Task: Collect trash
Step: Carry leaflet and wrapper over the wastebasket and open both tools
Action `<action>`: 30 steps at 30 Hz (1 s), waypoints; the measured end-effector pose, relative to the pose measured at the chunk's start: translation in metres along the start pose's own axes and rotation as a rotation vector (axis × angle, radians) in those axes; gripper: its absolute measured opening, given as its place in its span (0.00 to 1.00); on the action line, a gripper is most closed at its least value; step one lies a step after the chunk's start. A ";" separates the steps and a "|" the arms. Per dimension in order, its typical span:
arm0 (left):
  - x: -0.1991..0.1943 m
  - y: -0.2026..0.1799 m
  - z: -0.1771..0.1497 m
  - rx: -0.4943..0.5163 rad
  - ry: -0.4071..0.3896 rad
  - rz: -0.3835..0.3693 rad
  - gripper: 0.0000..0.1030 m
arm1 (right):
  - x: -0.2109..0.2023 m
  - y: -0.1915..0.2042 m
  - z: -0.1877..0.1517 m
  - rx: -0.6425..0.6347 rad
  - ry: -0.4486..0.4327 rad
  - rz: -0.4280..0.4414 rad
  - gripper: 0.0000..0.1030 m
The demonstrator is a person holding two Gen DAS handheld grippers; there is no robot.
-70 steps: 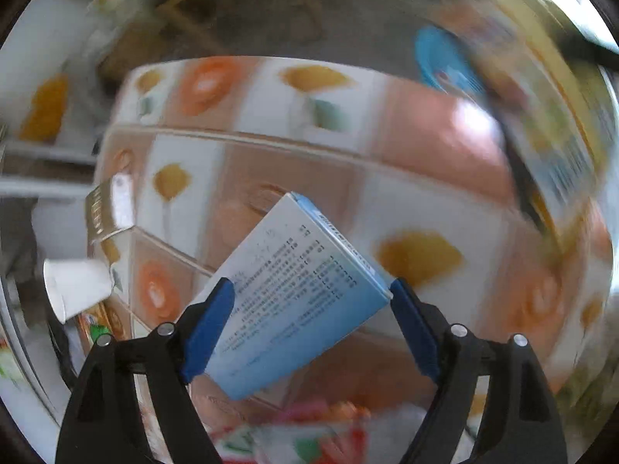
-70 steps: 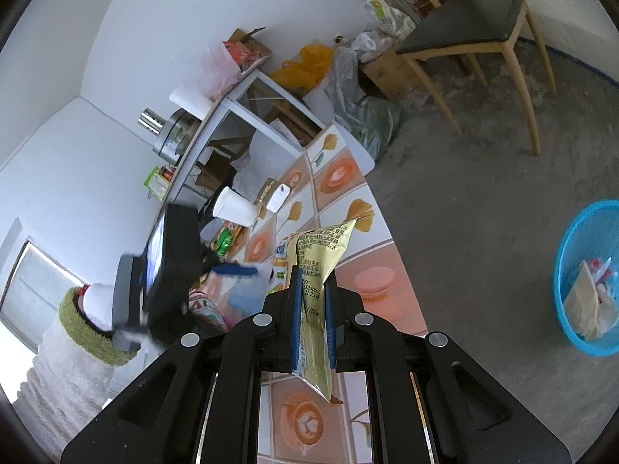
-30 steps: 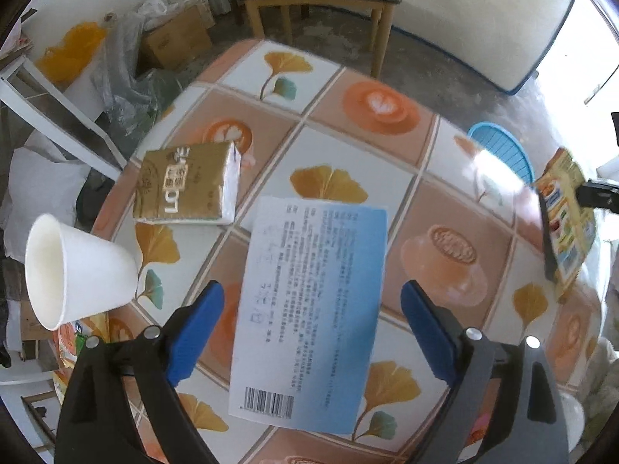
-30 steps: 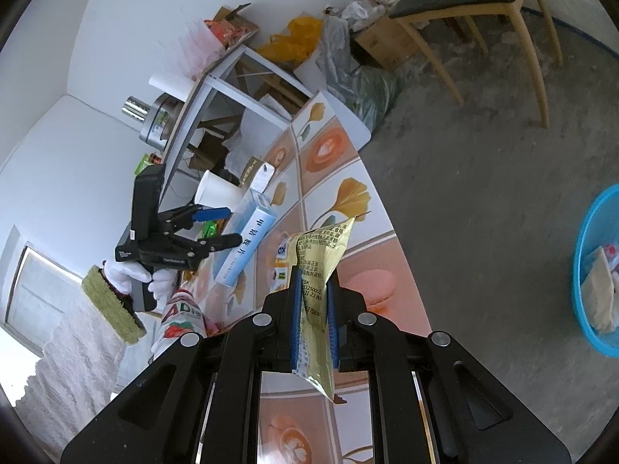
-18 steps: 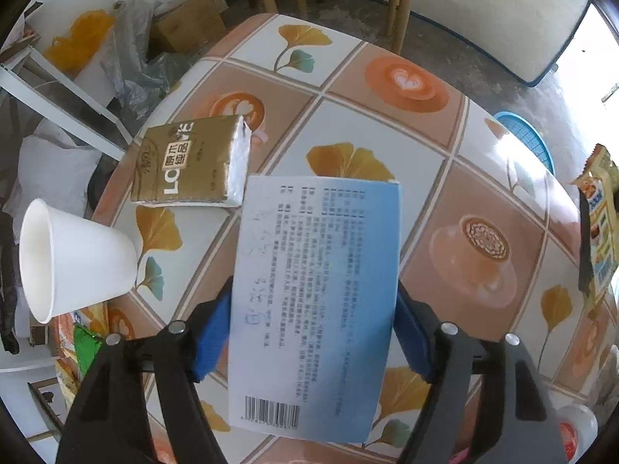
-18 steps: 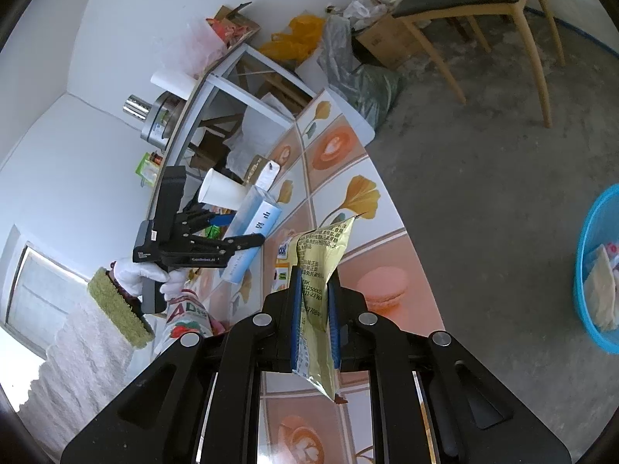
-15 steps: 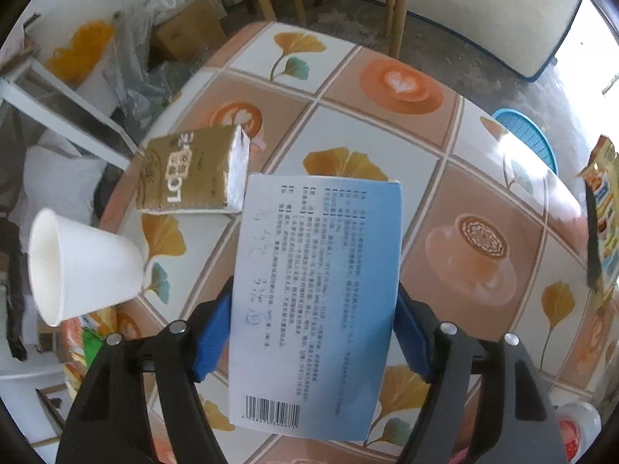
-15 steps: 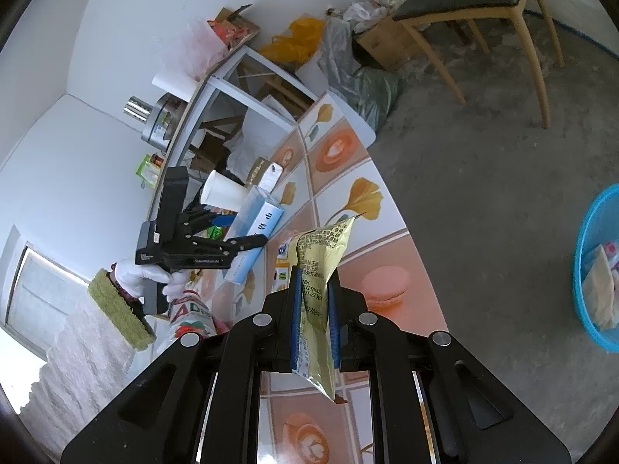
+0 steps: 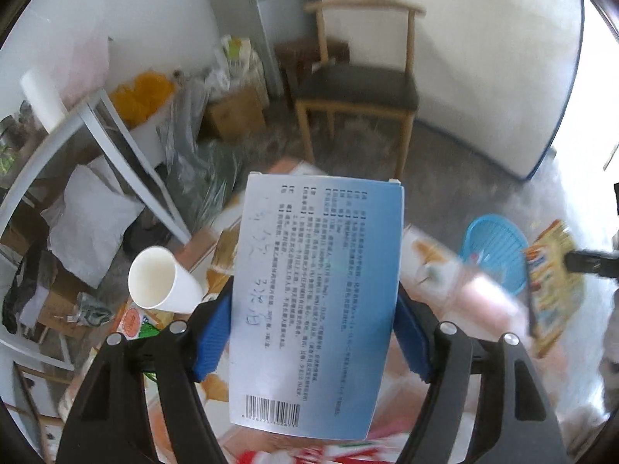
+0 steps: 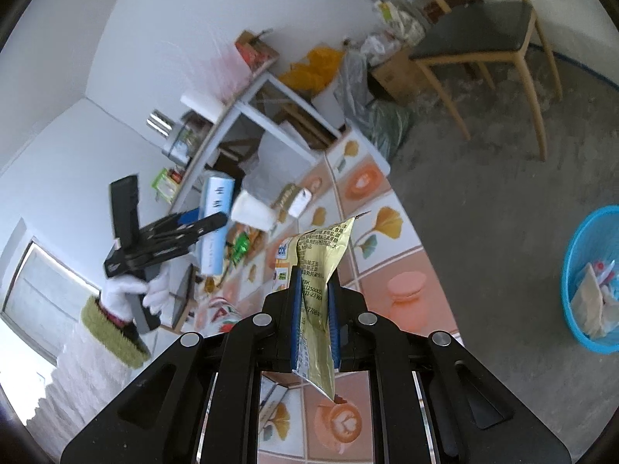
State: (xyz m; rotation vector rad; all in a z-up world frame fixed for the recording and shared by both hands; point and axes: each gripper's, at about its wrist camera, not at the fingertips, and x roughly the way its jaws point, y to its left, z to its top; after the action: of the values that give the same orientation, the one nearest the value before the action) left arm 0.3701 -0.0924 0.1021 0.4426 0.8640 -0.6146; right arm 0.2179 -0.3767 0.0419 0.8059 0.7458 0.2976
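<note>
My left gripper [image 9: 313, 332] is shut on a flat blue and white box [image 9: 317, 301] and holds it upright, lifted above the tiled table [image 10: 387, 270]. The right wrist view shows the same box [image 10: 216, 224] raised at the table's far left in a white-gloved hand. My right gripper [image 10: 314, 309] is shut on a crumpled gold snack wrapper [image 10: 321, 270] over the table's near edge. That wrapper [image 9: 553, 286] shows at the right of the left wrist view. A blue basket [image 10: 595, 278] with trash in it stands on the floor to the right.
A white paper cup [image 9: 162, 282] lies on its side on the table beside a gold carton [image 10: 292, 197] and small packets. A wooden chair [image 9: 356, 92] stands beyond the table. Bags, boxes and a white shelf frame [image 10: 240, 116] crowd the far left wall.
My left gripper closed on the box as it lay on the table, then lifted it and tilted up towards the room. My right gripper rose a little with the wrapper.
</note>
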 end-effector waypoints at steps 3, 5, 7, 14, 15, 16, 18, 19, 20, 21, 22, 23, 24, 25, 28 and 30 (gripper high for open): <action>-0.026 -0.027 0.009 -0.046 -0.058 -0.048 0.70 | -0.031 -0.006 0.002 0.011 -0.057 -0.018 0.11; -0.034 -0.052 0.018 -0.060 -0.074 -0.083 0.70 | -0.055 -0.015 0.001 0.018 -0.095 -0.044 0.11; -0.035 -0.080 0.028 -0.072 -0.072 -0.129 0.70 | -0.077 -0.025 -0.001 0.031 -0.130 -0.073 0.11; 0.018 -0.189 0.058 -0.068 0.041 -0.330 0.70 | -0.144 -0.091 -0.013 0.150 -0.235 -0.203 0.11; 0.032 -0.210 0.061 -0.042 0.065 -0.337 0.70 | -0.151 -0.109 -0.017 0.186 -0.242 -0.227 0.11; 0.046 -0.232 0.061 -0.023 0.095 -0.333 0.70 | -0.153 -0.120 -0.019 0.210 -0.243 -0.242 0.12; 0.076 -0.266 0.061 -0.013 0.169 -0.358 0.70 | -0.155 -0.147 -0.024 0.267 -0.238 -0.273 0.12; 0.094 -0.284 0.058 -0.019 0.213 -0.377 0.70 | -0.154 -0.161 -0.026 0.295 -0.233 -0.287 0.12; 0.106 -0.296 0.058 -0.022 0.242 -0.386 0.70 | -0.152 -0.177 -0.028 0.326 -0.224 -0.304 0.12; 0.121 -0.310 0.057 -0.025 0.273 -0.394 0.70 | -0.152 -0.188 -0.032 0.348 -0.218 -0.312 0.12; 0.139 -0.327 0.055 -0.021 0.305 -0.401 0.70 | -0.150 -0.202 -0.033 0.373 -0.208 -0.319 0.12; 0.150 -0.338 0.055 -0.018 0.322 -0.404 0.70 | -0.144 -0.219 -0.034 0.399 -0.198 -0.334 0.12; 0.164 -0.351 0.054 -0.019 0.343 -0.408 0.70 | -0.143 -0.230 -0.035 0.415 -0.193 -0.344 0.12; 0.174 -0.358 0.055 -0.021 0.353 -0.413 0.70 | -0.139 -0.245 -0.035 0.436 -0.185 -0.352 0.12; 0.208 -0.385 0.057 -0.029 0.362 -0.410 0.72 | -0.125 -0.284 -0.034 0.496 -0.193 -0.373 0.20; 0.229 -0.402 0.057 -0.040 0.352 -0.408 0.80 | -0.113 -0.314 -0.032 0.525 -0.195 -0.395 0.50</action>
State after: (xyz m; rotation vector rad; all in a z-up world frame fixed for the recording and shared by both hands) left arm 0.2505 -0.4971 -0.0956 0.3441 1.3174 -0.9077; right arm 0.1053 -0.6266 -0.1508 1.1364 0.7894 -0.3438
